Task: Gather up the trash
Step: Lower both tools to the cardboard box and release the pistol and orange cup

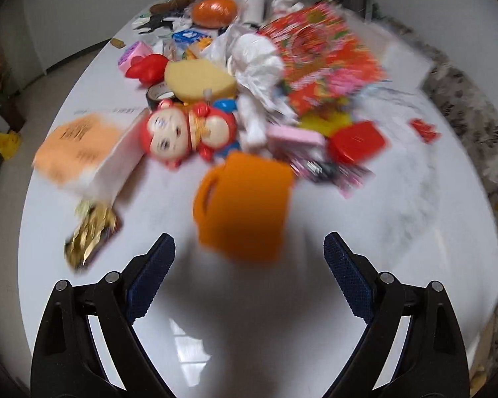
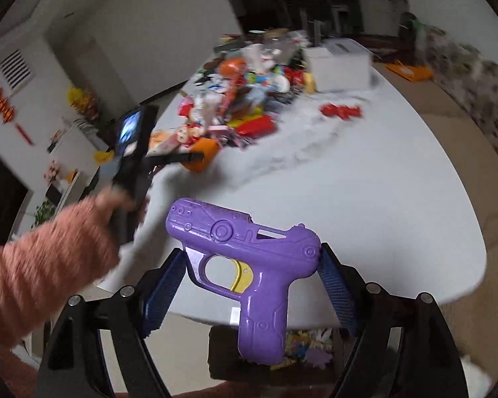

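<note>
Clutching a purple toy gun (image 2: 245, 265) over the dark bin (image 2: 312, 348) at six o'clock, the right gripper (image 2: 249, 285) is mid-delivery, while the left gripper (image 1: 249, 265) gapes wide and empty before the cluttered pile (image 1: 249, 99) at twelve, with most trash left.

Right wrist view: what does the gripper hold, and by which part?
The purple plastic toy pistol, clamped across its body by the right gripper, near the trigger.

Print too blurred; no text readable.
</note>
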Demonstrator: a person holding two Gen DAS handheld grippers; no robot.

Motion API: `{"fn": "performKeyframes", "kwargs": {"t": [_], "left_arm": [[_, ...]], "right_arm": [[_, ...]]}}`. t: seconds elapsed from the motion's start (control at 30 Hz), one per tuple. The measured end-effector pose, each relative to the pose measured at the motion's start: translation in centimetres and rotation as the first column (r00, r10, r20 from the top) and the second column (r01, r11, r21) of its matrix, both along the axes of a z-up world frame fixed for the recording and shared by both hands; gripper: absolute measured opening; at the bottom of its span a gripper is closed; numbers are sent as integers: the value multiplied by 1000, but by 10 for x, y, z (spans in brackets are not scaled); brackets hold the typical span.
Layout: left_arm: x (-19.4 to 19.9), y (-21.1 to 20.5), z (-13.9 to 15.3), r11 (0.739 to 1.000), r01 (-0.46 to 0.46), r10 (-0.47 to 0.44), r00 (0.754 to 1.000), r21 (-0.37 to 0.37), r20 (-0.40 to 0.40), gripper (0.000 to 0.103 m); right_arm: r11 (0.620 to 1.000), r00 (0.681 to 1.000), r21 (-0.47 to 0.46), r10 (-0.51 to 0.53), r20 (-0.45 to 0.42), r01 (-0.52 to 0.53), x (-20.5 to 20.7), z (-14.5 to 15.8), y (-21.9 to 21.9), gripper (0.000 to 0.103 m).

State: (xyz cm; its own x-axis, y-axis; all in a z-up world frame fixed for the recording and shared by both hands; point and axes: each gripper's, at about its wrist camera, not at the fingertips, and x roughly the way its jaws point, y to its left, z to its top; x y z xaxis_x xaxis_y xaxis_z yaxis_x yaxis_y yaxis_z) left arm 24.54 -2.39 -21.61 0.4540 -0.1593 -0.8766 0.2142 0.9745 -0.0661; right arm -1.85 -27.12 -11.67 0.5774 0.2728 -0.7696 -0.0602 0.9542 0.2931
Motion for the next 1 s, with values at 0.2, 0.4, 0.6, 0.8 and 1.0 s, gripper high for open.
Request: {"fn": "performKeyframes", "kwargs": {"t": [0.2,0.4,0.6,0.8,1.0], "left_arm": [[28,-8,-18,1000,2,0,998,28,-68,71],[-5,9,-3,999,26,-29,997,-35,-70,70],[-117,37,48,977,168,-172,985,-132,-13,70],[-245,55,64,951,231,-250,966,-204,-68,70],[-330,46,3,937,196,-276,923,-291,-267,70]], "right_arm": [[1000,999,9,-30,-21,30,-26,-7,-12,78],[999,999,14,34,-19,-34,-16,-9,2,78],[983,982,-2,183,-55,-183,-12,-14,31,78],[937,926,-8,343,-159,-349,-33,-36,61,78],[902,863,-1,412,-293,-431,-61,-87,75,78]]}}
